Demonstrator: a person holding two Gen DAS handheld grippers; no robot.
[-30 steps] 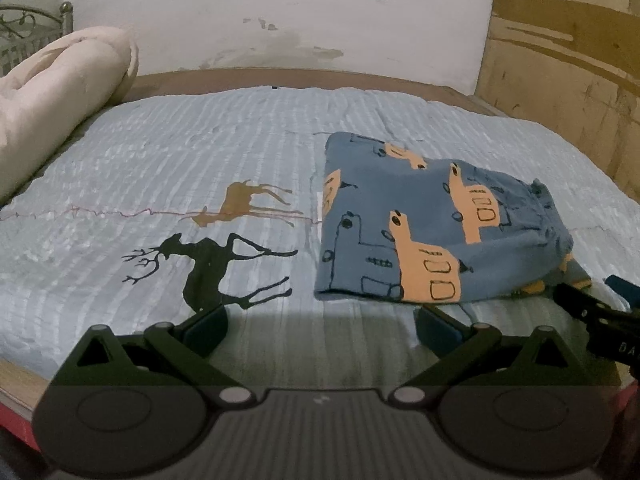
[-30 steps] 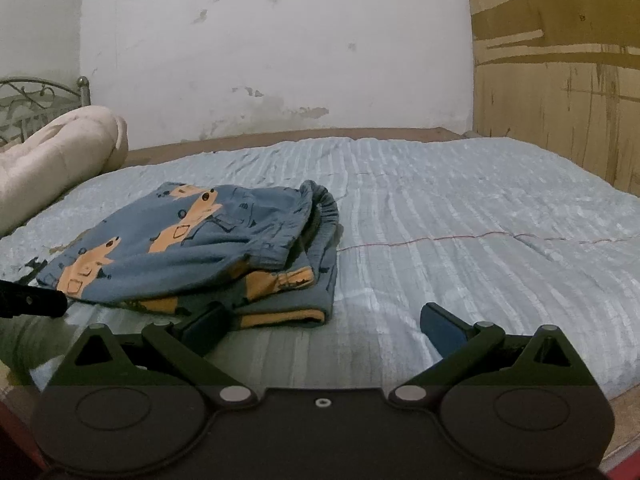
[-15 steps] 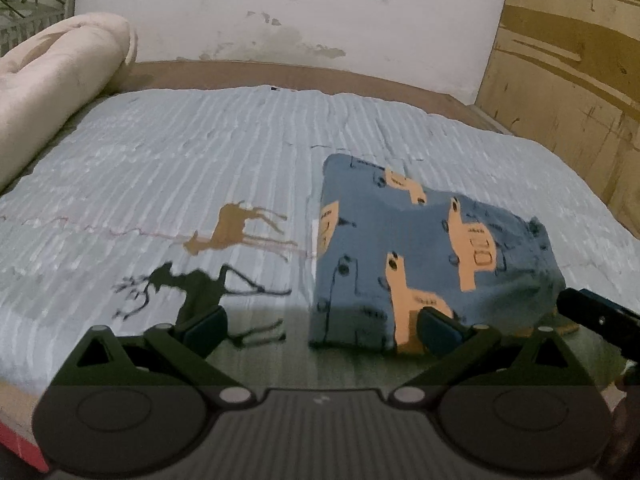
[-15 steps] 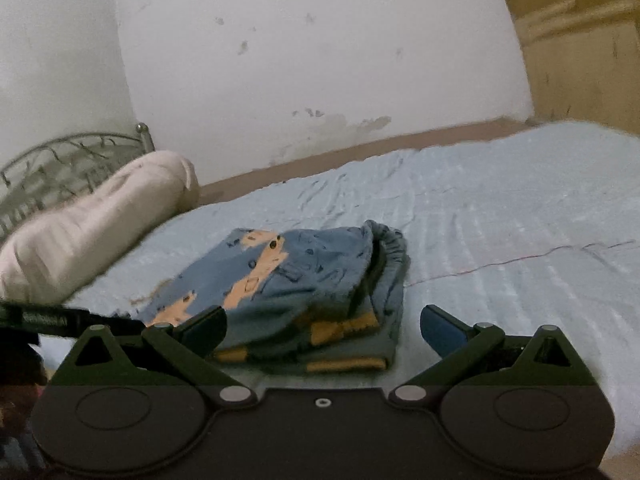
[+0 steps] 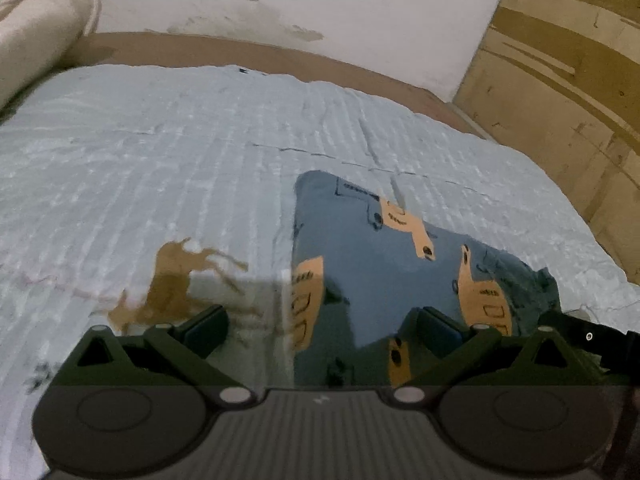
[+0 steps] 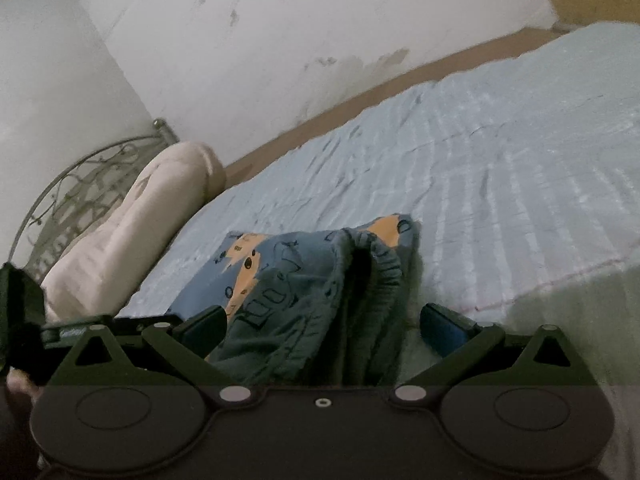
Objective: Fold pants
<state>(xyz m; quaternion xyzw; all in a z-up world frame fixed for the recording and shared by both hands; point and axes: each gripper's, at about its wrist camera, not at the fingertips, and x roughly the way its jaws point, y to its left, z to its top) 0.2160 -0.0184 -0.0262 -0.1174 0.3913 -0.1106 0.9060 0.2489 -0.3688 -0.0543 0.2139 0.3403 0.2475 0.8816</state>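
Observation:
The blue pants [image 5: 384, 264] with orange car prints lie folded in a thick stack on the light blue bedspread [image 5: 168, 168]. My left gripper [image 5: 320, 328] is open, with the stack's left edge between its fingers. In the right wrist view the pants [image 6: 320, 280] show their elastic waistband end, and my right gripper [image 6: 324, 326] is open around that end. The right gripper also shows in the left wrist view [image 5: 592, 340] at the stack's right side.
A rolled cream quilt [image 6: 132, 232] lies at the bed's head by a metal headboard [image 6: 80, 184]. A white wall [image 5: 280, 0] and a wooden panel [image 5: 560, 60] border the bed. A brown deer print [image 5: 176, 280] marks the bedspread left of the pants.
Both grippers have moved forward and down onto the folded pants, left at its left edge, right at the waistband end. Both stayed open. The right view has tilted.

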